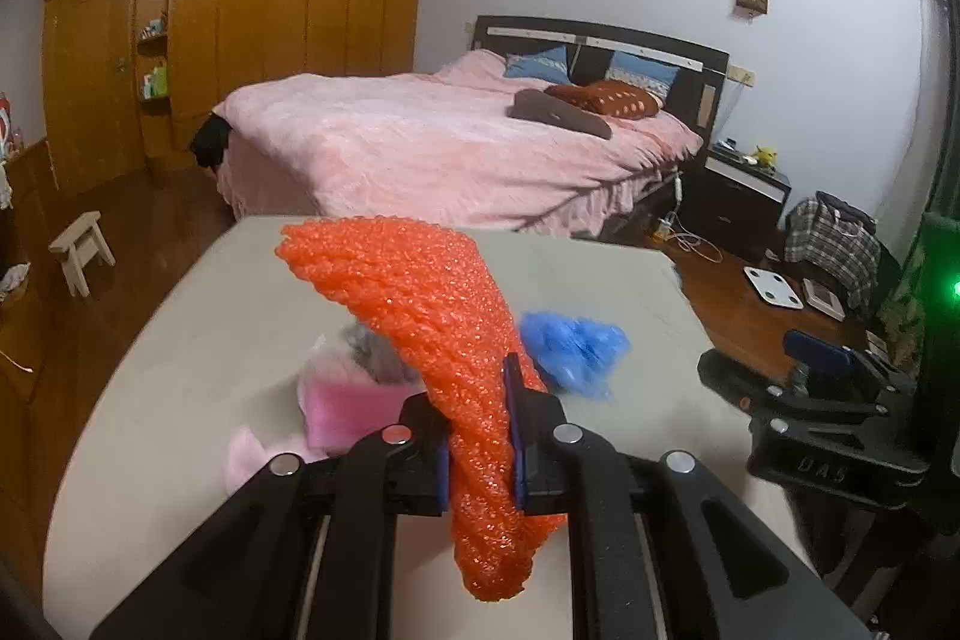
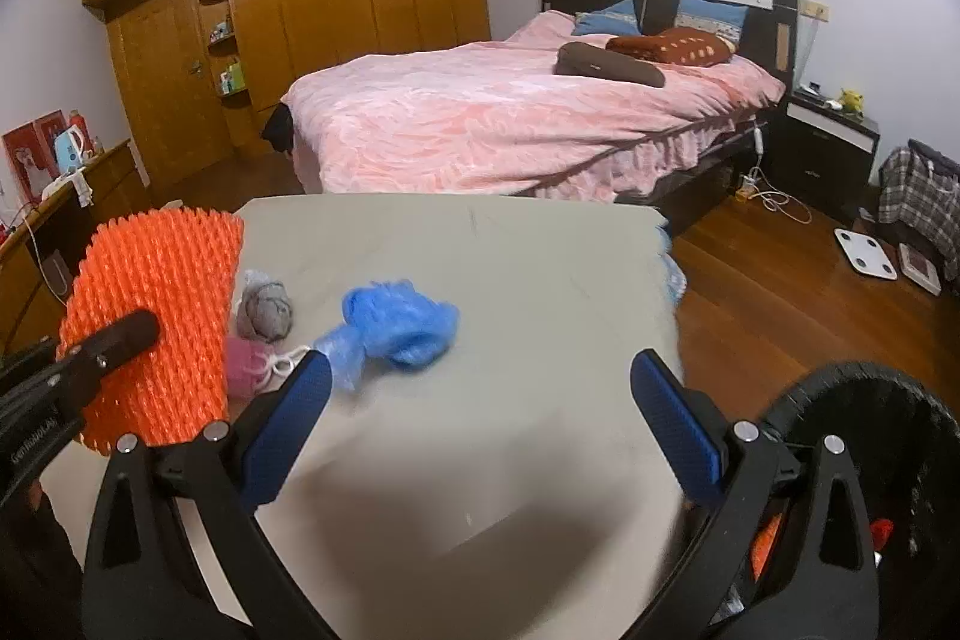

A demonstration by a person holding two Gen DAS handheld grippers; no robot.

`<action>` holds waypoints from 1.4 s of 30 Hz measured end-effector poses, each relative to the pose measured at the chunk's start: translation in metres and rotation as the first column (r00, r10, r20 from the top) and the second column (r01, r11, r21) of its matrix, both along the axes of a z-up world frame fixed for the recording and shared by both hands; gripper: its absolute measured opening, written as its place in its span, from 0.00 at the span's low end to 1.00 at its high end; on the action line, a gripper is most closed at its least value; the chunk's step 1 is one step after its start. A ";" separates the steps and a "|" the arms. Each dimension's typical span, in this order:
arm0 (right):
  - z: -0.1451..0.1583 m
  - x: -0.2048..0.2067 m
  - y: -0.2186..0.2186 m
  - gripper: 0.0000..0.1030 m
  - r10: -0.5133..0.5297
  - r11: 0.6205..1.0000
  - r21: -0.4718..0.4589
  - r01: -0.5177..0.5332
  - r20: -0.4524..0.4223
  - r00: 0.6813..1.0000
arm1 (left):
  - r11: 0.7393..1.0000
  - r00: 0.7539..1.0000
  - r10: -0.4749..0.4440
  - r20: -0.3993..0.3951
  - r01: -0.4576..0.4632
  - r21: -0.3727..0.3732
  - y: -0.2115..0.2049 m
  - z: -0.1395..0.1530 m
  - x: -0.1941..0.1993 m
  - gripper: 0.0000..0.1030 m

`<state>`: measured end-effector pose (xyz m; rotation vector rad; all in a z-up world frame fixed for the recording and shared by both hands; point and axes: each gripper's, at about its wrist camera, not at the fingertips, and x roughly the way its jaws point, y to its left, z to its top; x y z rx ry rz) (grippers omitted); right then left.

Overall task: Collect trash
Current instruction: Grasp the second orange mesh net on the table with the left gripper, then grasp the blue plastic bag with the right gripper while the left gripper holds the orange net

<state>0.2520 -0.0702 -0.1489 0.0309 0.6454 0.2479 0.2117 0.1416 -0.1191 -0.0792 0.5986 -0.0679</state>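
Note:
My left gripper (image 1: 480, 442) is shut on an orange foam net (image 1: 420, 304), which it holds above the beige table (image 1: 198, 340); the net sticks up past the jaws and hangs below them. In the right wrist view the same orange net (image 2: 156, 280) shows at the left, with the left gripper (image 2: 141, 327) clamped across it. On the table lie a crumpled blue plastic bag (image 2: 402, 322), a grey wad (image 2: 264, 310) and a pink piece (image 2: 243, 361). My right gripper (image 2: 486, 418) stands open over the table's near part with nothing between its fingers.
A black bin (image 2: 870, 400) with orange scraps inside stands at the table's right corner. Behind the table is a pink bed (image 2: 510, 124). A small stool (image 1: 81, 244) and a white scale (image 2: 867, 253) sit on the wooden floor.

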 end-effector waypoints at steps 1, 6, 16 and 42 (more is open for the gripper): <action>0.000 0.003 0.003 0.94 0.003 1.000 -0.001 -0.003 0.000 1.000 | 1.000 1.000 0.005 0.002 -0.005 0.002 0.002 0.000 0.004 0.13; -0.009 0.035 0.025 0.94 0.026 1.000 0.003 -0.026 -0.025 0.999 | 1.000 1.000 0.027 0.001 -0.027 0.014 0.017 -0.007 0.025 0.13; -0.043 0.090 0.058 0.94 0.041 0.999 -0.023 -0.044 -0.120 0.992 | 0.999 0.999 0.046 0.001 -0.046 0.017 0.037 -0.015 0.046 0.14; 0.004 0.050 0.041 0.42 0.115 0.991 0.075 -0.108 -0.097 0.989 | 0.999 0.998 0.026 0.050 -0.027 0.020 0.028 0.013 0.023 0.13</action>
